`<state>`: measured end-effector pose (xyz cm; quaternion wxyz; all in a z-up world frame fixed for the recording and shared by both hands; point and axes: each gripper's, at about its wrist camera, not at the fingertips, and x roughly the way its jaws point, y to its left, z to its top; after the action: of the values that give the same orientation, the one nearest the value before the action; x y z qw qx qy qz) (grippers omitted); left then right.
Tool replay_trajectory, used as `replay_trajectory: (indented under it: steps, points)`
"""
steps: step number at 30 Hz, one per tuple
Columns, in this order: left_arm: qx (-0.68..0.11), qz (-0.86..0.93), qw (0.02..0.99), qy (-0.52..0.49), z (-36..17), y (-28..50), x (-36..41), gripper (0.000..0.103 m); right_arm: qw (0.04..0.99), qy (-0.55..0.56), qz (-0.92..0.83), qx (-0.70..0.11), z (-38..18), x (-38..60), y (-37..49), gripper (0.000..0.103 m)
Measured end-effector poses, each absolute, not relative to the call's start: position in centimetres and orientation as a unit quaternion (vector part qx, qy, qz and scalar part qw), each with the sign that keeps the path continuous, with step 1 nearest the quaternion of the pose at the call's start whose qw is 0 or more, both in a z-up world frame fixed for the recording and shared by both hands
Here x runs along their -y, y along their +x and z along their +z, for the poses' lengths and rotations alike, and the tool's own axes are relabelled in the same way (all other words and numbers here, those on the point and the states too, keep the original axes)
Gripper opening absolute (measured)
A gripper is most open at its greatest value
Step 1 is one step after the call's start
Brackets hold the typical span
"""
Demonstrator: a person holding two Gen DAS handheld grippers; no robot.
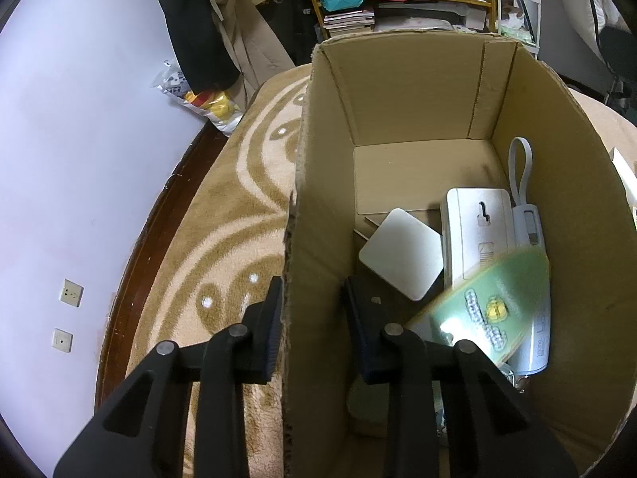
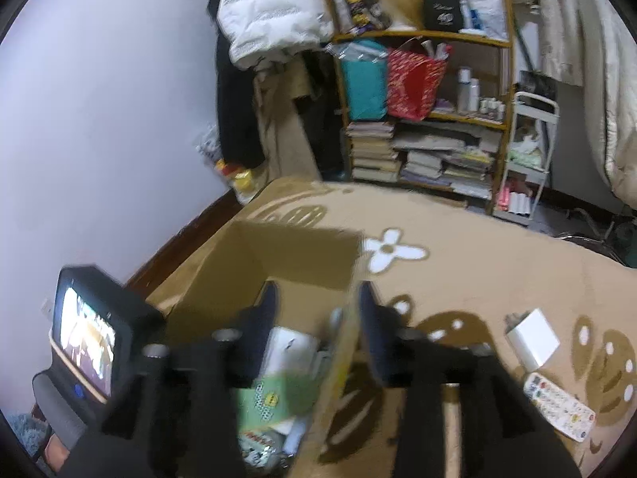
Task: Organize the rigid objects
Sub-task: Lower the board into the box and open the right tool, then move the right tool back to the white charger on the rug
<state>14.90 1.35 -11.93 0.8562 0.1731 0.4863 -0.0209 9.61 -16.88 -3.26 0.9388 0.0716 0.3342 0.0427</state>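
An open cardboard box (image 1: 418, 91) stands on the patterned carpet. In it lie a white square pad (image 1: 402, 259), a white rectangular device (image 1: 477, 231) and a white power bank with a loop (image 1: 531, 235). A green printed packet (image 1: 489, 310) is blurred with motion above them, tilted, with no gripper on it. My left gripper (image 1: 310, 290) stands open astride the box's left wall, one finger outside and one inside. My right gripper (image 2: 316, 294) is open above the box's right wall (image 2: 342, 342), nothing between its fingers. The green packet (image 2: 270, 398) shows just below it.
On the carpet right of the box lie a white adapter (image 2: 533, 338) and a white remote with coloured buttons (image 2: 557, 406). The left gripper's body with its lit screen (image 2: 87, 334) is at the left. A wooden bookshelf (image 2: 426, 119), a white trolley (image 2: 529, 159) and the wall lie beyond.
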Motion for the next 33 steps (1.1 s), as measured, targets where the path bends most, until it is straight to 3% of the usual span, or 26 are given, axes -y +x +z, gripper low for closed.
replay_trajectory:
  steps: [5, 8, 33]
  points:
    - [-0.483, -0.030, 0.857, 0.176, -12.0, 14.6, -1.1, 0.021, 0.942, 0.065, 0.001, -0.330, -2.9, 19.6, 10.2, 0.075]
    - [-0.483, -0.031, 0.858, 0.174, -12.0, 14.6, -1.0, 0.021, 0.940, 0.088, -0.029, -0.328, -3.3, 22.1, 10.6, 0.090]
    - [-0.480, -0.031, 0.859, 0.178, -12.1, 14.4, -0.8, 0.021, 0.892, 0.152, -0.176, -0.388, -12.5, 33.2, 11.8, 0.092]
